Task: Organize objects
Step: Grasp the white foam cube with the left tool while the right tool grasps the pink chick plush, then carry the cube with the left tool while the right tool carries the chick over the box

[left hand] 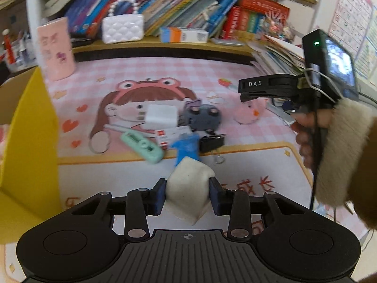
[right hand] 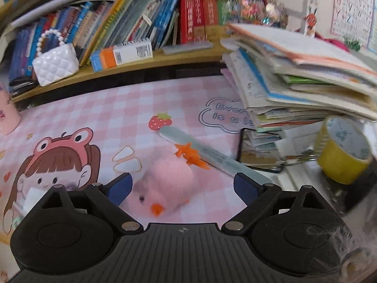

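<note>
My left gripper (left hand: 187, 195) is shut on a cream-white squishy lump (left hand: 188, 188) and holds it above the pink desk mat (left hand: 141, 70). Beyond it lies a pile: a white charger (left hand: 161, 116), a mint green thermometer (left hand: 141, 144), a blue figure (left hand: 186, 147), a black binder clip (left hand: 212, 142) and a grey-blue toy (left hand: 205, 116). My right gripper (right hand: 182, 186) is open, with its fingers on either side of a pink plush duck (right hand: 165, 188) lying on the mat. The duck also shows in the left wrist view (left hand: 251, 112), under the right gripper (left hand: 256, 87).
A yellow box (left hand: 30, 141) stands at the left. A pink cup (left hand: 56, 49) and a white purse (left hand: 122, 28) sit at the back near shelved books. A stack of books (right hand: 294, 75), yellow tape roll (right hand: 341, 151), a phone (right hand: 259, 151) and a ruler (right hand: 212, 153) lie right.
</note>
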A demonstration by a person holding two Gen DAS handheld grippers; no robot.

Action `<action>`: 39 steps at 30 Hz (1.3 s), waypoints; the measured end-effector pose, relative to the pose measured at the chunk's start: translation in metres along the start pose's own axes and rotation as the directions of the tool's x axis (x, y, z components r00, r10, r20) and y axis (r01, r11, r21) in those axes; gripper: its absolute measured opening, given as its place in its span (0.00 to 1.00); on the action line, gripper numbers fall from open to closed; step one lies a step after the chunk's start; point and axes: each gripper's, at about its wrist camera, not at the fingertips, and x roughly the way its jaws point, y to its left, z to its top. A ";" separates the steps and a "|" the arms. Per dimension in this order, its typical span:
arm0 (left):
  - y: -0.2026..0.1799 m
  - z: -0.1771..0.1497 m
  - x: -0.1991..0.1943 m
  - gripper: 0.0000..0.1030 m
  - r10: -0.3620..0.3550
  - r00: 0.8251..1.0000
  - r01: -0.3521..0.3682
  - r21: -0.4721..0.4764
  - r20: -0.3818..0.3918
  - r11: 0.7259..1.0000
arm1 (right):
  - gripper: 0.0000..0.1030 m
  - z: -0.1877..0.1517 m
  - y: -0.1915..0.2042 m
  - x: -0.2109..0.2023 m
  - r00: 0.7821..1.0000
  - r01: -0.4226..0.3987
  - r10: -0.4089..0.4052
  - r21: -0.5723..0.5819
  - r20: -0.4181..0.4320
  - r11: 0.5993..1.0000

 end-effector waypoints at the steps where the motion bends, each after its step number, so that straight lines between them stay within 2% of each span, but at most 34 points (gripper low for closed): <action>1: 0.003 -0.001 -0.002 0.35 0.006 1.000 -0.006 -0.008 0.002 1.000 | 0.89 0.002 0.001 0.006 1.000 0.000 0.000 0.005 -0.006 1.000; 6: 0.015 -0.005 -0.011 0.35 0.040 0.999 -0.040 -0.042 0.009 0.998 | 0.83 0.003 0.000 0.027 0.999 -0.009 0.010 0.027 -0.047 1.000; 7: 0.017 -0.006 -0.013 0.35 0.046 0.999 -0.045 -0.046 0.010 0.998 | 0.77 0.001 -0.001 0.028 0.999 -0.015 0.017 0.041 -0.052 0.999; 8: 0.019 -0.007 -0.015 0.35 0.050 0.999 -0.050 -0.049 0.011 0.998 | 0.61 0.001 -0.003 0.029 0.998 -0.022 0.025 0.054 -0.058 0.998; 9: 0.020 -0.007 -0.016 0.35 0.052 0.999 -0.052 -0.053 0.011 0.997 | 0.50 0.000 -0.004 0.030 0.997 -0.036 0.040 0.065 -0.061 0.997; 10: 0.020 -0.008 -0.018 0.35 0.052 0.999 -0.051 -0.054 0.011 0.997 | 0.48 0.000 -0.003 0.028 0.998 -0.041 0.045 0.073 -0.054 0.996; 14: 0.018 -0.012 -0.026 0.35 0.044 0.999 -0.043 -0.041 0.027 0.998 | 0.47 -0.004 -0.006 0.012 0.999 -0.041 0.043 0.097 -0.022 0.994; 18: 0.019 -0.017 -0.034 0.34 0.037 0.998 -0.035 -0.041 0.050 0.999 | 0.47 -0.013 -0.009 -0.021 0.998 -0.055 0.055 0.110 0.011 0.992; 24: 0.024 -0.024 -0.049 0.34 0.020 0.997 -0.016 -0.050 0.081 0.999 | 0.47 -0.042 0.000 -0.083 0.994 -0.110 0.110 0.075 -0.001 0.991; 31: 0.040 -0.033 -0.076 0.34 0.014 0.990 -0.003 -0.079 0.138 0.997 | 0.47 -0.091 0.041 -0.148 0.982 -0.181 0.178 -0.048 -0.056 0.982; 39: 0.076 -0.064 -0.109 0.34 0.023 0.988 -0.002 -0.139 0.149 0.990 | 0.47 -0.141 0.101 -0.192 0.969 -0.240 0.222 -0.201 -0.109 0.950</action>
